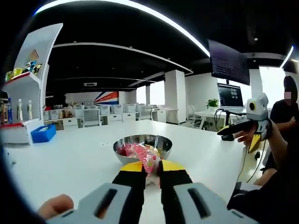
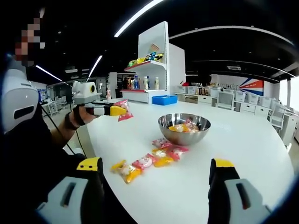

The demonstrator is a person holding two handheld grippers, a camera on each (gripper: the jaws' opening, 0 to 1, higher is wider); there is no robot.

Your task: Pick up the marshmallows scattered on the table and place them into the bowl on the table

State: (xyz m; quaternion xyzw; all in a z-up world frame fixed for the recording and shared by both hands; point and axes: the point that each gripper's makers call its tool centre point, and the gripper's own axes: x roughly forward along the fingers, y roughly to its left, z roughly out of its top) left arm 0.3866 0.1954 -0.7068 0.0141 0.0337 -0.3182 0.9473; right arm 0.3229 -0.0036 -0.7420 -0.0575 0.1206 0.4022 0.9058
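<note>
A steel bowl [image 1: 142,145] with pink and yellow marshmallow packets in it stands on the white table [image 1: 70,158], just beyond my left gripper [image 1: 152,166]. That gripper is shut on a pink marshmallow packet [image 1: 147,161]. In the right gripper view the left gripper [image 2: 117,111] hangs above the table to the left of the bowl [image 2: 183,127], the pink packet [image 2: 124,112] at its tips. Several marshmallow packets [image 2: 145,162] lie in a row in front of the bowl. My right gripper [image 2: 155,164] is open, jaws wide apart, low over that row. It also shows as the right gripper [image 1: 240,135].
A white shelf unit [image 2: 154,56] with bottles and snacks and a blue bin [image 2: 164,100] stand at the table's far end. A person [image 1: 285,121] sits beside the table. The near table edge [image 2: 88,144] runs at the left. Desks and chairs fill the room behind.
</note>
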